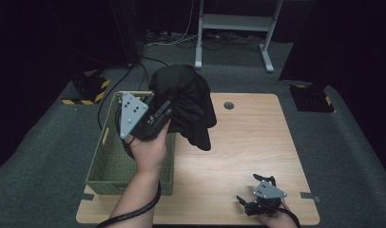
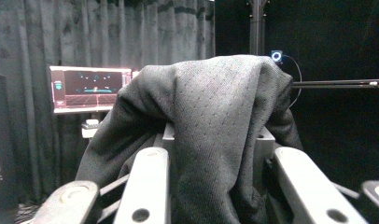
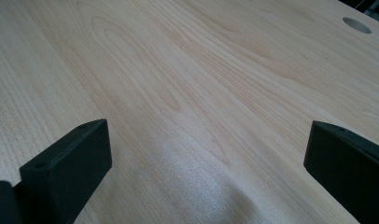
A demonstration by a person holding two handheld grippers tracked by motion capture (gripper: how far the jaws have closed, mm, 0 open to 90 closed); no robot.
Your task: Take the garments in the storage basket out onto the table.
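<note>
Black cloth [image 1: 188, 107] hung bunched at upper centre of the high view, pinched between the closed jaws of the left gripper [image 1: 158, 116], draped over its tips and dangling past the table [image 1: 248, 147] edge. Its fabric looked finely knit and crumpled. At lower right, the right gripper [image 1: 257, 192] rested low over the wood, jaws spread wide on nothing. Left of centre stood a green perforated basket [image 1: 103, 164]; its contents I couldn't make out.
</note>
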